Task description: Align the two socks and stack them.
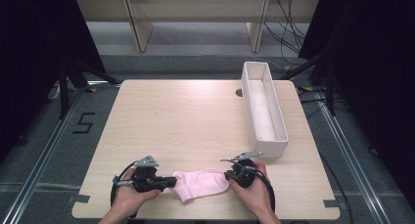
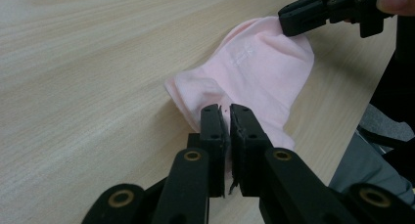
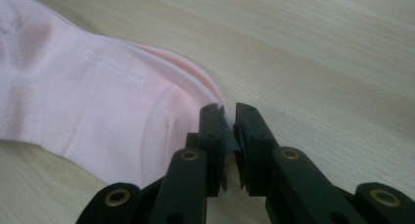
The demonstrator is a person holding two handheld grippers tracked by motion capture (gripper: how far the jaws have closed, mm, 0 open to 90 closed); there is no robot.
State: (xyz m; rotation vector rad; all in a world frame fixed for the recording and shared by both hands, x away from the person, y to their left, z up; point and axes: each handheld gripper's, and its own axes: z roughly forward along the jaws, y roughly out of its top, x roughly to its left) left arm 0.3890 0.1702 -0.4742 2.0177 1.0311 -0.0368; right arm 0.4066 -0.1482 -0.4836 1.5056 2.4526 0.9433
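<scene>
The pink sock (image 1: pixel 201 183) lies flat near the front edge of the table (image 1: pixel 186 116), its long way running side to side, with the left gripper (image 1: pixel 169 182) pinched shut on one end and the right gripper (image 1: pixel 228 175) pinched shut on the other.

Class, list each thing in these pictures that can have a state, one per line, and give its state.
Pink sock: flat on the table, pinched at both ends.
Left tool: shut on the pink sock's left end, low on the table.
Right tool: shut on the pink sock's right edge.
White box: upright, open at the top, a pale cloth inside.
Table: bare wood around the sock.
</scene>
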